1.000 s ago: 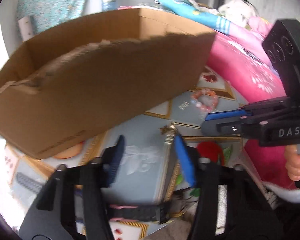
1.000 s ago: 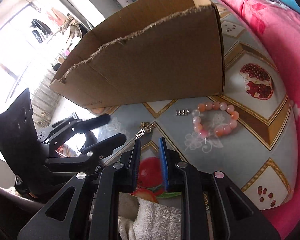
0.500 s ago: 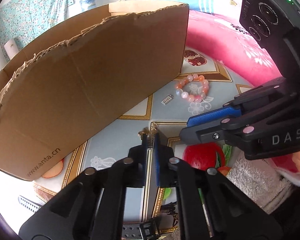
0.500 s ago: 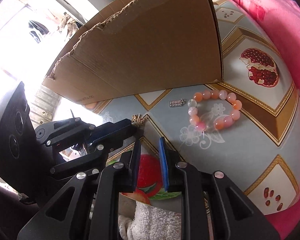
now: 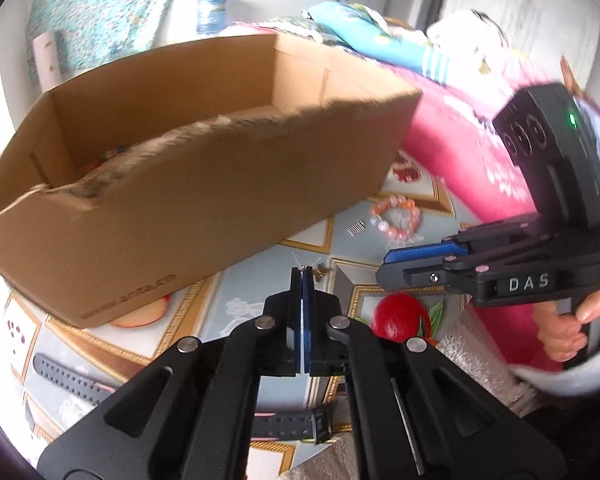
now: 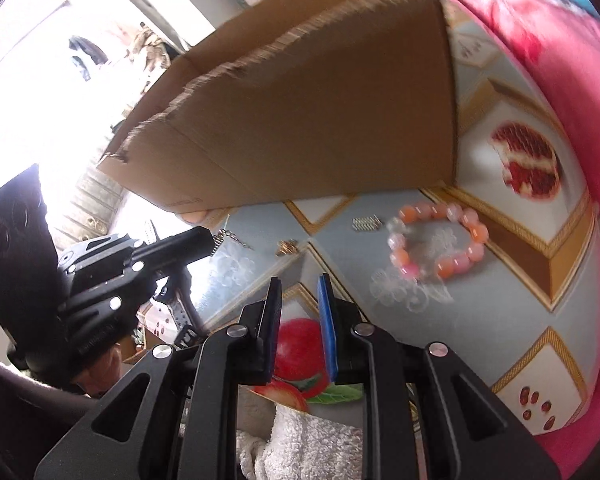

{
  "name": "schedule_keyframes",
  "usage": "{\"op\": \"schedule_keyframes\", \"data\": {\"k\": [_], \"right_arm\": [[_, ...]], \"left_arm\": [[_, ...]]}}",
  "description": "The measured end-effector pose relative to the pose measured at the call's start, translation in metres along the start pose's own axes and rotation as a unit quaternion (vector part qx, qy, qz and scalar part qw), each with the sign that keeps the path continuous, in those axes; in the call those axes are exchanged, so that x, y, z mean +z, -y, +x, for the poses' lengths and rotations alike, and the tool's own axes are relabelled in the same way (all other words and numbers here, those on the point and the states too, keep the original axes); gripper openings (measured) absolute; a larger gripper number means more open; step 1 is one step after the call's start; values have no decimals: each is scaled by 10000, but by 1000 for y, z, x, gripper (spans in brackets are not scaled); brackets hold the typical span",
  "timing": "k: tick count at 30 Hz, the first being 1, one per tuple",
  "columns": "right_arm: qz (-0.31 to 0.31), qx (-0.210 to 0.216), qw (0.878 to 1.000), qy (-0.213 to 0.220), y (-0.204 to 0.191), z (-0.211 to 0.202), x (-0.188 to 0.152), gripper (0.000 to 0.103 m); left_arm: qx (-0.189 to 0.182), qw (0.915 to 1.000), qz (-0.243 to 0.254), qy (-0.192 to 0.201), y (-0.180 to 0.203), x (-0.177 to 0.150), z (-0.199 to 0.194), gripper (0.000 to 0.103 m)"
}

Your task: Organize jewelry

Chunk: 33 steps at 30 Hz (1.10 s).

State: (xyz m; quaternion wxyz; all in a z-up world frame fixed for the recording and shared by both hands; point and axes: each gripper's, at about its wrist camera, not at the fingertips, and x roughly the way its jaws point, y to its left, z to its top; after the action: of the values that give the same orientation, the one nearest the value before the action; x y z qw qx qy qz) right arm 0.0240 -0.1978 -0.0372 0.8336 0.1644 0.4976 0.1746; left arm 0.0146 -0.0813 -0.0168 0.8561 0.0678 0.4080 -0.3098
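So far my left gripper [image 6: 212,245] is clamped on a thin chain [image 6: 232,237] near the cardboard box [image 5: 204,184], my right gripper [image 6: 299,292] hangs slack and empty, while the bead bracelet [image 6: 440,242], small spring [image 6: 365,223] and gold charm [image 6: 287,246] wait on the mat.

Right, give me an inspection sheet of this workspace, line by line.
Surface: fruit-print cloth, lying flat.
Job's things: bead bracelet, small metal coil and gold trinket lie loose on the cloth; open cardboard box stands behind them, torn along its rim.
Clutter: black perforated straps at the near edge; white towel below the right gripper.
Grippers: left gripper shut on a small chain piece, which dangles from its tip; right gripper slightly open, with nothing between its pads.
Cables: nothing seen.
Surroundings: pink blanket beside the cloth; floral fabric on the far wall.
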Motion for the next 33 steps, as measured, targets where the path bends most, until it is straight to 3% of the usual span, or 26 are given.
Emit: {"op": "schedule_keyframes", "data": {"k": [5,9,19,29,33], "right_arm": [[-355,-126,9993,48,-16,9,9,21],[-742,-529,9958,30,-32,24,12,23],[-1729,-1416,9745,172,-72,48,8,23],[-1751,-1454,9737,69,-77,49,14,22],[-1518,-1319,9795,67,-75,53,22,9]], "left_arm": [[172,9996,-185,130,-13,0,-10,0],[191,9993,-311,105,-20,-3,-11,0],[190,9991,-330,173,-23,-6,-10,0],[203,9985,-471,204,-29,-10,-12,0],[213,9982,-514,241,-30,-11,-12,0]]}}
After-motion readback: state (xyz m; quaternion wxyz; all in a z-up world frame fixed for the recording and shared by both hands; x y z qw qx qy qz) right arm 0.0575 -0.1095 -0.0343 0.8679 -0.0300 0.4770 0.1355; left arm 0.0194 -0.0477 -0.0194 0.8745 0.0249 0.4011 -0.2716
